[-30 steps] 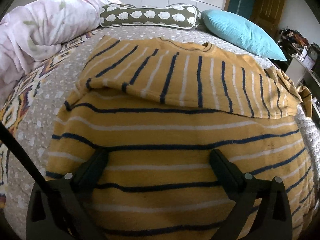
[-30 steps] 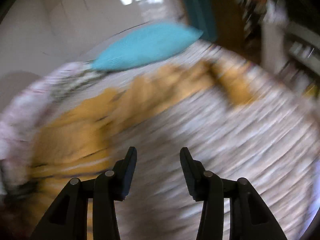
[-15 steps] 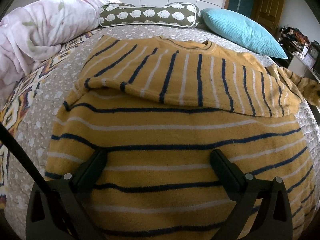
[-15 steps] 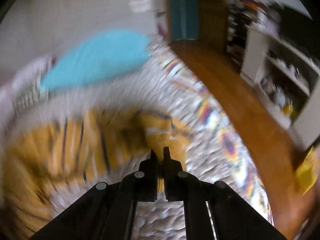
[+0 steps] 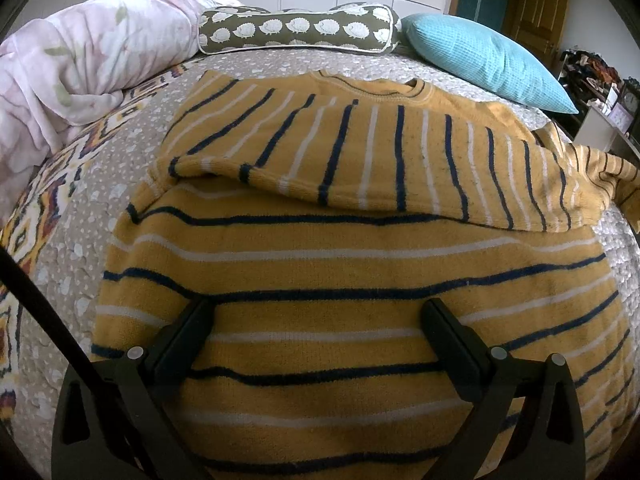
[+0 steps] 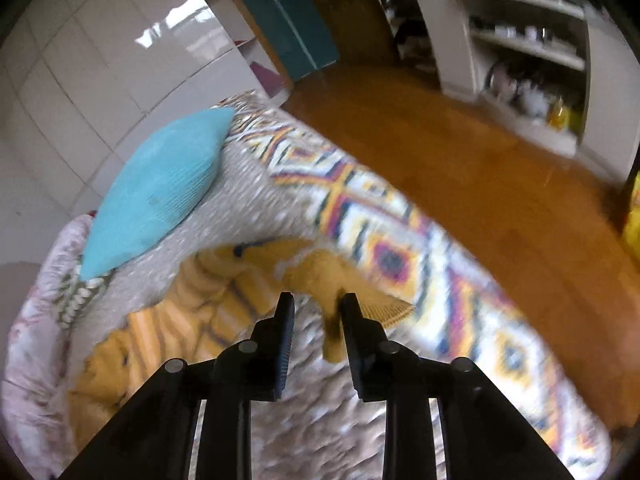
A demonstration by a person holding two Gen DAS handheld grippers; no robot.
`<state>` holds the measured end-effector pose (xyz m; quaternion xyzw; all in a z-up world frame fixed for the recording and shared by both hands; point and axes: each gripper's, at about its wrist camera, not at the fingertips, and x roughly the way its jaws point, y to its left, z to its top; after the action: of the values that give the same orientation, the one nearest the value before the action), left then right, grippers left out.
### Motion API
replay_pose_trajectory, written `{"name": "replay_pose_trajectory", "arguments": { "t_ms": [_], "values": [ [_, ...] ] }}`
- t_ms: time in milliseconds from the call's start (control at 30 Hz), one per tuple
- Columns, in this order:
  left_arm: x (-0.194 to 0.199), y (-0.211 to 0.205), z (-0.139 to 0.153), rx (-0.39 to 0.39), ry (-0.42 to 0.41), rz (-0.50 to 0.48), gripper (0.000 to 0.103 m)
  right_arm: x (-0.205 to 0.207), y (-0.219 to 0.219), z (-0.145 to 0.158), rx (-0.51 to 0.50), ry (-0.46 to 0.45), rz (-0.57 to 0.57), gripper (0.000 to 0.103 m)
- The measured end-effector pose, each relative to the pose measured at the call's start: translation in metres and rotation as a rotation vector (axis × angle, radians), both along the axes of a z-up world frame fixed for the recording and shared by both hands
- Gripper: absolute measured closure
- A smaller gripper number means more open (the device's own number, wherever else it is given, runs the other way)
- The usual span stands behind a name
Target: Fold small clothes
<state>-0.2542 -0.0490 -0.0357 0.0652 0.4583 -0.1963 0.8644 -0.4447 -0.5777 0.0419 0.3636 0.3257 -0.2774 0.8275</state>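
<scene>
Left gripper (image 5: 318,312): jaws wide apart over the yellow knitted striped sweater (image 5: 352,280), which lies flat on the quilted bedspread (image 5: 72,224), one sleeve folded across. Right gripper (image 6: 316,308): jaws parted, the ribbed sleeve cuff (image 6: 332,284) between them, unclamped.

Mustard-yellow knitted sweater (image 5: 352,264) banded with navy-blue and white stripes, horizontal across the body, vertical on the folded-over sleeve (image 5: 360,152); same yellow knit (image 6: 224,300) blurred in the right wrist view. Grey-beige quilted bedspread (image 5: 120,168) dotted with small white shapes, bordered by a geometric diamond pattern in white, orange, navy and dark red (image 6: 400,240). Pale pink floral duvet (image 5: 68,68) with faint green leaves. Olive-green bolster cushion (image 5: 300,28) printed with white hedgehog-like shapes, piped in white. Plain turquoise textured pillow (image 5: 480,60), also (image 6: 160,184). Glossy white panelled wall (image 6: 100,60). Orange-brown wooden floor (image 6: 480,152). Teal door panel (image 6: 288,12). Black plastic grippers, left (image 5: 319,314) and right (image 6: 316,304).
</scene>
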Motion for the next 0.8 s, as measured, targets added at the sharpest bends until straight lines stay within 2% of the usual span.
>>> {"name": "replay_pose_trajectory", "arguments": {
  "t_ms": [100, 200, 233, 267, 333, 367, 433, 500, 567, 700, 800],
  "values": [
    [0.0, 0.0, 0.0, 0.0, 0.0, 0.0, 0.0, 0.014, 0.002, -0.002, -0.094, 0.069, -0.008, 0.076],
    [0.0, 0.0, 0.0, 0.001, 0.0, 0.001, 0.0, 0.047, -0.033, 0.011, -0.188, 0.175, -0.062, 0.076],
    [0.0, 0.0, 0.0, 0.0, 0.0, 0.001, 0.0, 0.057, -0.042, 0.015, -0.218, 0.222, -0.072, 0.073],
    [0.0, 0.0, 0.0, 0.001, 0.0, 0.001, 0.0, 0.067, -0.052, 0.019, -0.249, 0.274, -0.079, 0.065],
    [0.0, 0.0, 0.0, 0.0, 0.0, 0.001, 0.0, 0.087, -0.067, 0.031, -0.365, 0.403, -0.109, 0.061],
    [0.0, 0.0, 0.0, -0.001, 0.0, 0.001, 0.0, 0.09, -0.072, 0.039, -0.414, 0.434, -0.139, 0.06],
    [0.0, 0.0, 0.0, 0.0, 0.0, 0.001, 0.0, 0.084, -0.075, 0.049, -0.419, 0.386, -0.163, 0.051],
    [0.0, 0.0, 0.0, 0.0, 0.0, 0.001, 0.0, 0.068, -0.071, 0.054, -0.375, 0.293, -0.155, 0.048],
    [0.0, -0.001, 0.0, 0.002, 0.0, 0.002, 0.0, 0.054, -0.064, 0.046, -0.26, 0.203, -0.097, 0.048],
    [0.0, 0.0, 0.001, 0.005, -0.002, 0.002, 0.0, 0.035, -0.043, -0.003, 0.045, 0.069, -0.004, 0.048],
    [-0.001, 0.001, 0.001, 0.006, -0.003, 0.002, 0.0, 0.038, -0.031, -0.035, 0.158, 0.032, -0.007, 0.048]
  ]
}}
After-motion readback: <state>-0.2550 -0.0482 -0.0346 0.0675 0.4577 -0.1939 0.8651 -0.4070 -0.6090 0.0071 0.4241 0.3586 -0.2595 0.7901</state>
